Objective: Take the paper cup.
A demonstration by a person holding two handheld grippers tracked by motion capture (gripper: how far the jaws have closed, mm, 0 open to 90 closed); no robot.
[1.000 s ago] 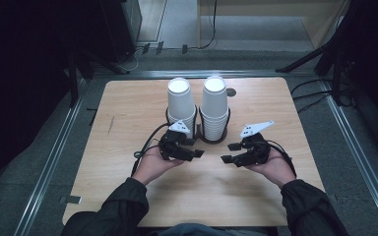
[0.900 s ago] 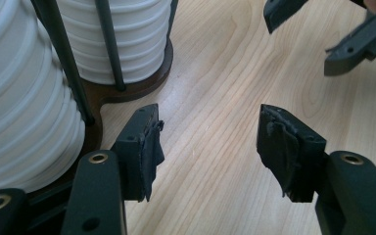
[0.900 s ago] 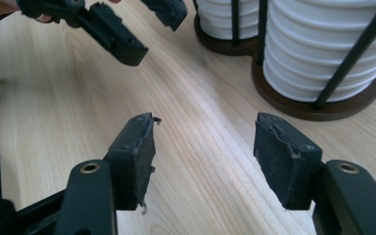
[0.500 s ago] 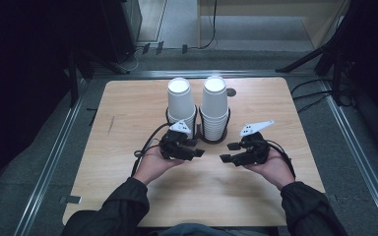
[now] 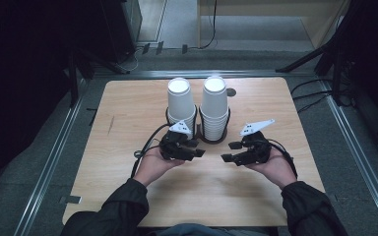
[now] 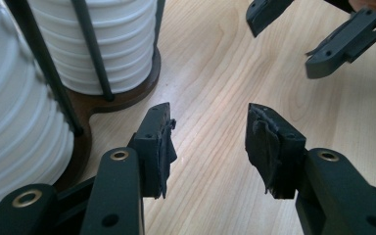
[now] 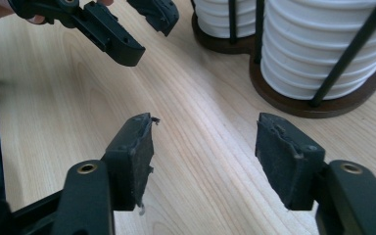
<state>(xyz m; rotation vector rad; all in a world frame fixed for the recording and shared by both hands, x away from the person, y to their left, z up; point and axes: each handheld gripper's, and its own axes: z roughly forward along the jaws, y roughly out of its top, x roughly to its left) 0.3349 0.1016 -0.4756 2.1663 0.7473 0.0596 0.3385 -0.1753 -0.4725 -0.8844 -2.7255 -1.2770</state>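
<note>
In the high view, two stacks of white paper cups stand side by side in a dark double holder just above the centre of the frame, on the wooden tabletop (image 5: 128,123). The left cup stack (image 5: 181,101) and the right cup stack (image 5: 214,105) each rise mouth-down, ringed by thin black rods of the cup holder (image 5: 211,139), whose brown base touches the wood.

The left tongs (image 5: 200,151) sit in the person's left hand (image 5: 152,164) just below the left stack, near the middle of the frame, tips pointing toward the right. The right tongs (image 5: 229,151) rest in the right hand (image 5: 275,167) just below and to the right of the holder, tips pointing left, so the two pairs face each other with a bare strip of wood between them.

In the left gripper view the left tongs (image 6: 209,139) stand partly apart with only wood grain between the worn pads; they have just been closing, and nothing is gripped. The cup stacks fill the upper left of that frame.

In the right gripper view the right tongs (image 7: 203,147) likewise gape over bare wood, having just been opening, holding nothing; the holder sits at the upper right
</note>
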